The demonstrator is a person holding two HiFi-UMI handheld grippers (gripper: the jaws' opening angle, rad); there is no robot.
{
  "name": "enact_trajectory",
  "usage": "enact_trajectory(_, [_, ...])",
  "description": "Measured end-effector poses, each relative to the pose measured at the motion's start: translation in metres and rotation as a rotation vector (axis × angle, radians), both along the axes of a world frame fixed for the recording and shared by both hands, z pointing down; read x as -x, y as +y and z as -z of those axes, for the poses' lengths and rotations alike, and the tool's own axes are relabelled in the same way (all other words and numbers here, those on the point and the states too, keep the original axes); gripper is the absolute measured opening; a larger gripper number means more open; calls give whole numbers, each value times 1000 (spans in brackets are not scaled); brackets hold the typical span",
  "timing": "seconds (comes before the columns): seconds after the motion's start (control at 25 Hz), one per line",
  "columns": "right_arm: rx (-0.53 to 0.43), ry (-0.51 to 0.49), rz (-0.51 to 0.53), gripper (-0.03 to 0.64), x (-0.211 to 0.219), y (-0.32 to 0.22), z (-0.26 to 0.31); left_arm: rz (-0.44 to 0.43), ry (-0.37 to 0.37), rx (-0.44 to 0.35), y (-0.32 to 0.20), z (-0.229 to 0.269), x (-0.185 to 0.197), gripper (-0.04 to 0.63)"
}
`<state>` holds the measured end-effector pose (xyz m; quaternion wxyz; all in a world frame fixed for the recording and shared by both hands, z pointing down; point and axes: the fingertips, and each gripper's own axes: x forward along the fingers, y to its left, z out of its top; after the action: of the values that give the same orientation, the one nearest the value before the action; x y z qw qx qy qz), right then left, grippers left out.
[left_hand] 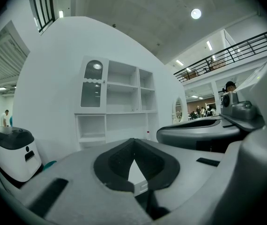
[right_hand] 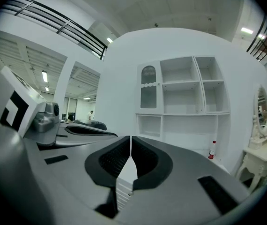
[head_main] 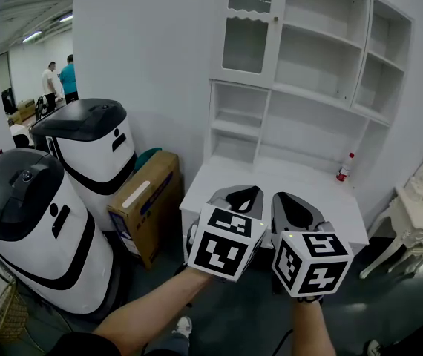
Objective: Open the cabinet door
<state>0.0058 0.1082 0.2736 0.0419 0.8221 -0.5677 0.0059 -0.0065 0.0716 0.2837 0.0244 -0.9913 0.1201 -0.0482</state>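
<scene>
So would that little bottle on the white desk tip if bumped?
Probably: the bottle stands upright, tall and narrow, so a nudge near its top could topple it. It looks small, likely light, and once down may roll.

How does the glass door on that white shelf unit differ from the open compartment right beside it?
The white-framed glass cabinet door is shut over its section; the white open shelf compartment beside it has no door. The door's section is narrow; the open compartment is wider. Both belong to one white unit.
</scene>
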Motion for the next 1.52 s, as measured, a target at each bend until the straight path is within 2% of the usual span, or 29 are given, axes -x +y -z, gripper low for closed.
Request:
enact_trajectory(0.28, [16, 13, -15, 25, -31, -27, 1, -53, -17, -7, -21, -4, -37, 11])
enact_trajectory(0.72, [16, 9, -49, 26, -71, -103, 6, -114, 4, -23, -96, 7, -79, 11])
enact_trajectory(1.12, [46, 27, -105, 26, -84, -172, 9, -160, 20, -5, -166, 14, -94, 11])
enact_trajectory(1.52, [33, 17, -112, 26, -91, -206, 5, -178, 28, 9, -198, 9, -102, 11])
